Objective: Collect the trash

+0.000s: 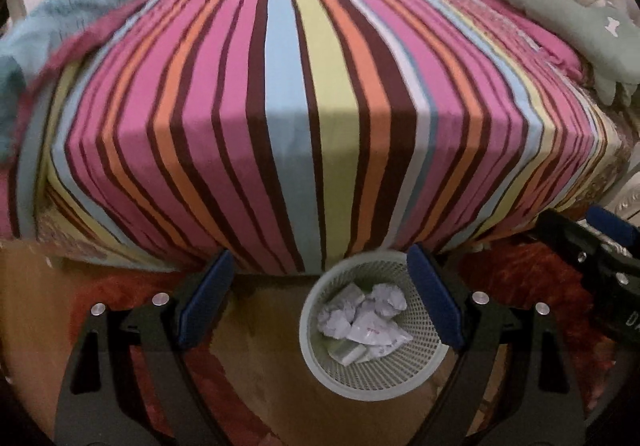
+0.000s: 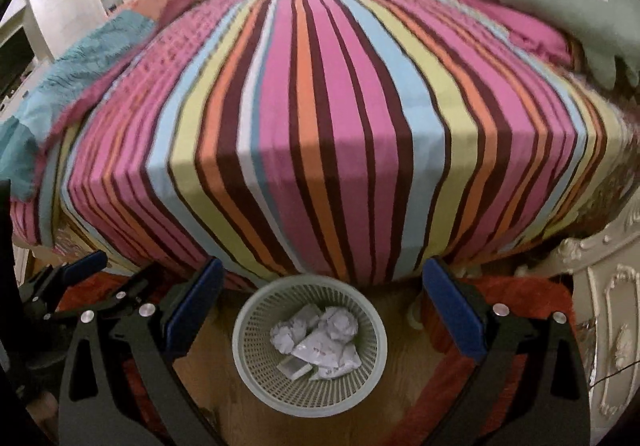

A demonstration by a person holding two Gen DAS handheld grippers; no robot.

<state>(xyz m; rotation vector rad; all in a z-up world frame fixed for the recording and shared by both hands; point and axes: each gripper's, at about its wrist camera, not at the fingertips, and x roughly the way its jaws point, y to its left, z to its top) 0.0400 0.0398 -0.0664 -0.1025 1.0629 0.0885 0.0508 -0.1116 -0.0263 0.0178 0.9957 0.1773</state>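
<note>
A pale mesh waste basket (image 1: 320, 366) stands on the floor at the foot of the bed, and shows in the right wrist view too (image 2: 256, 378). It holds several crumpled white papers (image 1: 362, 316) (image 2: 320, 338) and a small flat packet (image 2: 295, 367). My left gripper (image 1: 320, 300) is open and empty above the floor, just left of the basket. My right gripper (image 2: 324, 310) is open and empty, hovering over the basket. Each gripper shows at the edge of the other's view: the right one (image 1: 592, 238) and the left one (image 2: 96, 274).
A bed with a striped multicolour cover (image 1: 304, 94) (image 2: 320, 106) fills the view ahead. A teal blanket (image 1: 68, 18) lies at its left, a green plush pillow (image 1: 560, 14) at the right. A red rug (image 1: 532, 278) and wooden floor (image 2: 400, 366) lie below. Ornate white furniture (image 2: 608, 286) stands right.
</note>
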